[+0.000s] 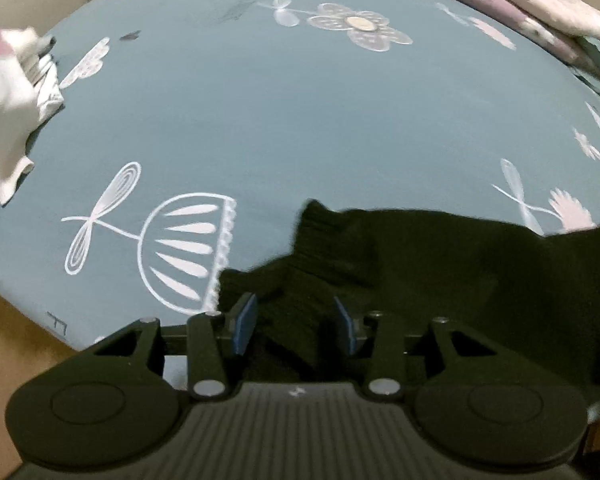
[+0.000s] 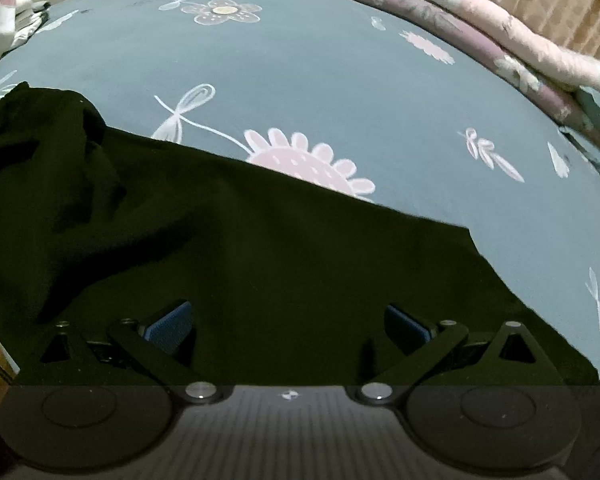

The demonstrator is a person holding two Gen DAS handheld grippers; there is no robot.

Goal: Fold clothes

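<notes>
While the black garment (image 2: 228, 248) is lying spread across the near part of the bed, both hand-held grippers are hanging over it, pointing steeply down; the cloth is covering part of the teal flowered sheet (image 2: 320, 80), its far edge running slantwise across a pink flower print and its left end bunching into folds. In the left wrist view the left gripper (image 1: 296, 320) is showing its blue pads (image 1: 245, 320) partly apart, with a rumpled, ribbed bit of the black garment (image 1: 420, 256) lying in the gap beneath them; the pads are not pressing on it, so nothing is being pinched. In the right wrist view the right gripper (image 2: 288, 326) is standing with its jaws spread wide above the flat middle of the cloth, its pads clear of the fabric. At the far left of the bed a heap of pale clothes (image 1: 8, 100) is sitting in a loose pile, well apart from the black piece; along the far right edge a rolled pink and mauve quilt (image 2: 480, 32) is lying against the sheet.
</notes>
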